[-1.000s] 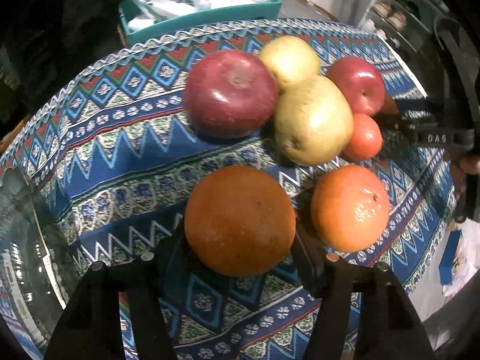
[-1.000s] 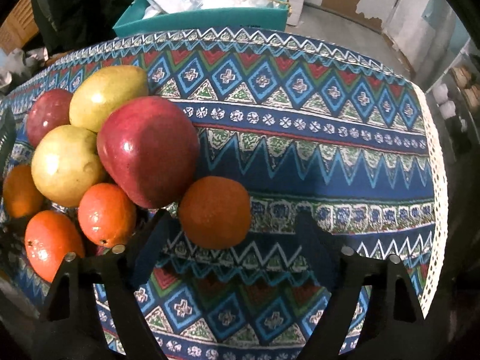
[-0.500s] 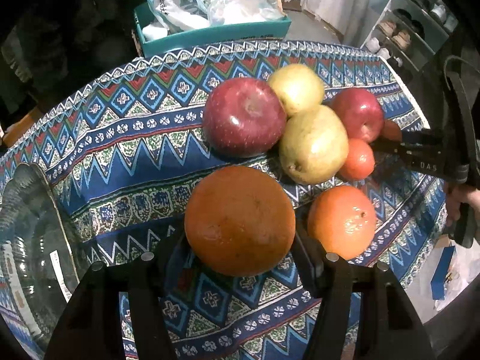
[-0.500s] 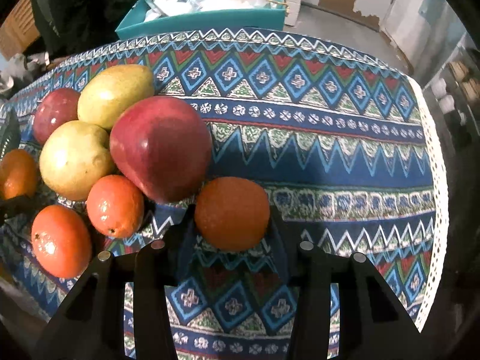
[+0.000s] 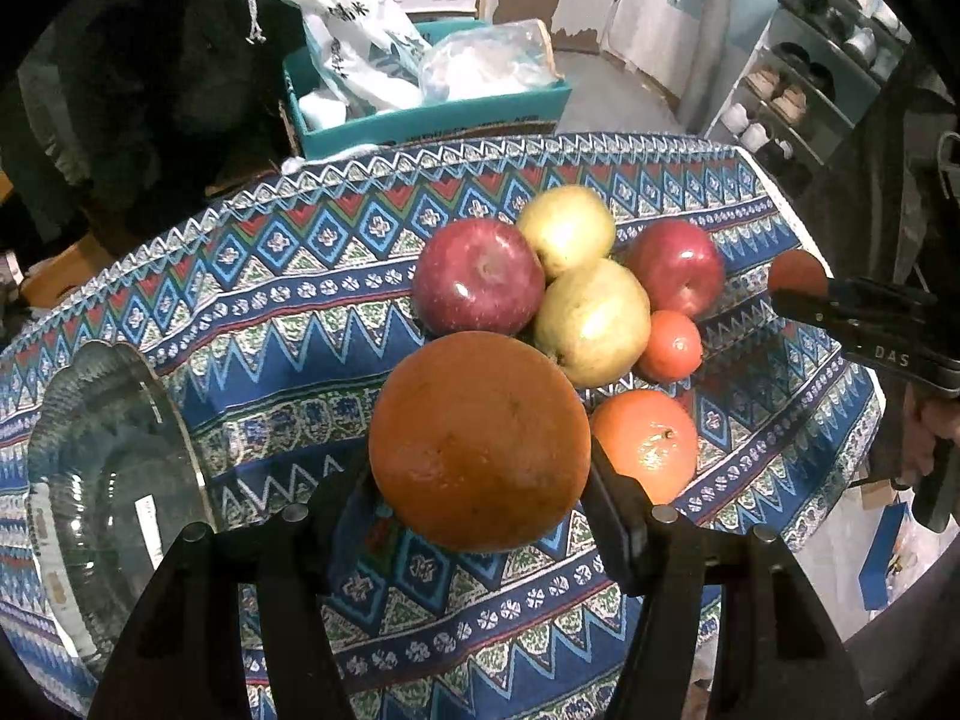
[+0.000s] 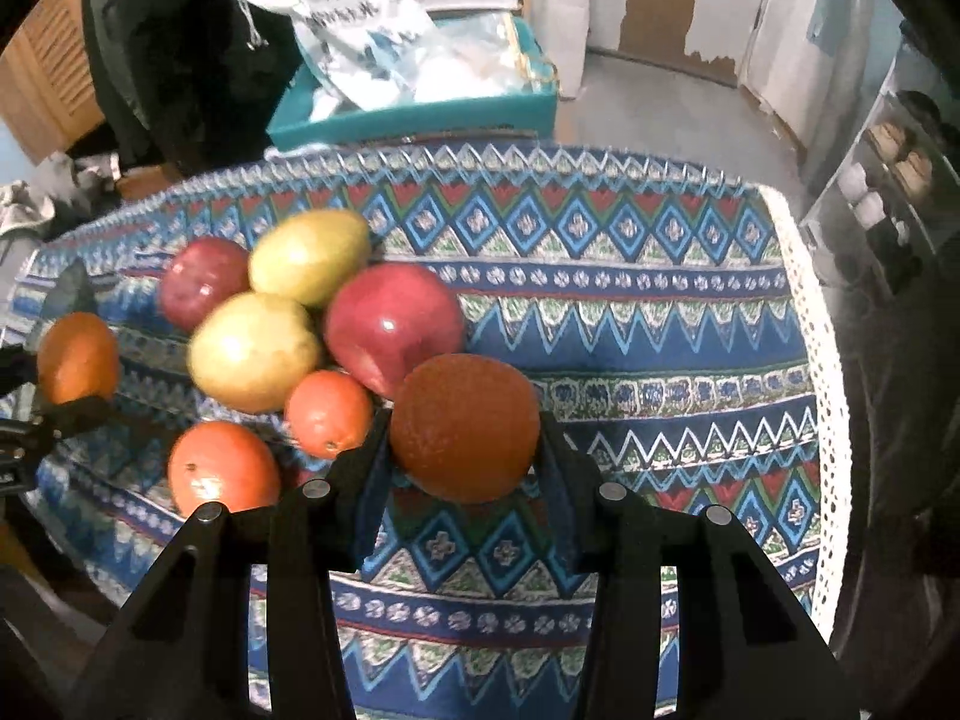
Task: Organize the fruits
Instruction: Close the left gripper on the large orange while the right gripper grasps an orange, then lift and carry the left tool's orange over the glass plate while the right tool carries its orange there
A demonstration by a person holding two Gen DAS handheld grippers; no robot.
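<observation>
Between my left hand-held gripper [image 5: 480,510] fingers: a large orange [image 5: 479,441], clamped on both sides, above the patterned tablecloth [image 5: 288,324]. My right hand-held gripper [image 6: 465,450] grips a smaller orange [image 6: 465,427] the same way. On the table, a touching cluster: two red apples [image 5: 478,276], two yellow pears [image 5: 591,321], two tangerines [image 5: 647,441]. Glass bowl [image 5: 90,480] sits at the table's left edge.

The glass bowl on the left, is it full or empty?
Empty, as far as shows: the clear ribbed glass bowl has only patterned tablecloth showing through it and no fruit, though its near side is cut off.
</observation>
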